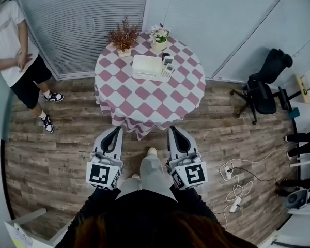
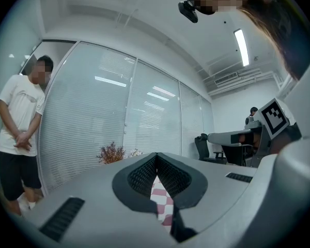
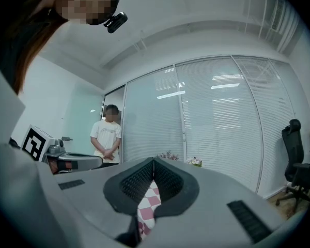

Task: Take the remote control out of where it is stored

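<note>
We hold the left gripper [image 1: 115, 131] and right gripper [image 1: 172, 131] short of the checkered table [image 1: 144, 94] — both claws pinched together, empty — remote control [image 1: 168, 67] beside the white box [image 1: 146, 67].

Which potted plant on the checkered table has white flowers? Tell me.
The right-hand plant, at the far edge of the table: pale blooms in a light pot. The left-hand plant is a reddish-brown, bushy tuft.
</note>
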Demonstrator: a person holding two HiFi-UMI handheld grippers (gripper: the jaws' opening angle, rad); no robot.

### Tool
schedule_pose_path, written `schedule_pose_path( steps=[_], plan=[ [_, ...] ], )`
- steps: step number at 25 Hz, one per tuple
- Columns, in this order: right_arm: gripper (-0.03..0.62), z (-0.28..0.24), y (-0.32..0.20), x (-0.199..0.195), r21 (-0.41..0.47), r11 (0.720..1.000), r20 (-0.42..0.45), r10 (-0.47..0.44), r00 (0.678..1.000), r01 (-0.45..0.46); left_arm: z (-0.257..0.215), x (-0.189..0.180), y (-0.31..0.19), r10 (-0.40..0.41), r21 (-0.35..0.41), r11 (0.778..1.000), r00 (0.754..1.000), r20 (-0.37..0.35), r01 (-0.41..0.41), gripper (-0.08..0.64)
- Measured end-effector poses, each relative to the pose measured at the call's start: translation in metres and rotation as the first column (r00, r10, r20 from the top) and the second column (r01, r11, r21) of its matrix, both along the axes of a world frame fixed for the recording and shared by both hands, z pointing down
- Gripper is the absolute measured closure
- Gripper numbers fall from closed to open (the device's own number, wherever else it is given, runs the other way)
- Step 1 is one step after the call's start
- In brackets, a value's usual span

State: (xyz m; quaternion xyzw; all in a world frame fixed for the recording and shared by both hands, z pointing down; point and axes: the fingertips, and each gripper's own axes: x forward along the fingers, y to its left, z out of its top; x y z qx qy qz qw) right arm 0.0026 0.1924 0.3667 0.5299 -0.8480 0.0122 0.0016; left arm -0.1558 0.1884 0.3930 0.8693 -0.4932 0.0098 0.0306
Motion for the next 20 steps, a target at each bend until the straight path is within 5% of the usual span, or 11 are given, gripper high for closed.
schedule_pose_path(
  steps=[20],
  plan=[
    [0.578, 0.0, -0.132, 0.032, 0.0, 0.996, 0.0, -0.088, 0.996, 0.088, -0.005, 0.037, -0.122, -0.078, 0.008, 0.997, 0.997, 0.003, 0.078, 0.554]
  ],
)
